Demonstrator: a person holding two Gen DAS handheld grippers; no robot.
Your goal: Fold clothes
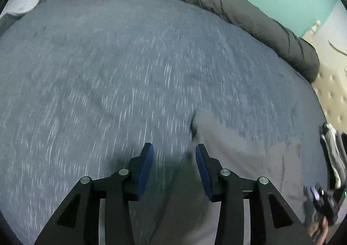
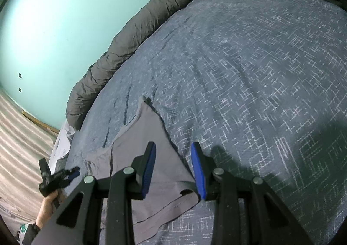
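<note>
The left gripper [image 1: 174,151] has its blue-padded fingers [image 1: 145,171] spread apart, with nothing between them. The right gripper [image 2: 173,150] is likewise spread wide, its fingers [image 2: 198,169] empty. In the right wrist view the person's left hand [image 2: 46,206] grips the handle of the left gripper.

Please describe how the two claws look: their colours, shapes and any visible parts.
Both the left claw and right claw look alike: black angular linkage arms with triangular cut-outs, round silver pins at the joints, and flat blue pads inside the fingers. No cables or markings show.
</note>
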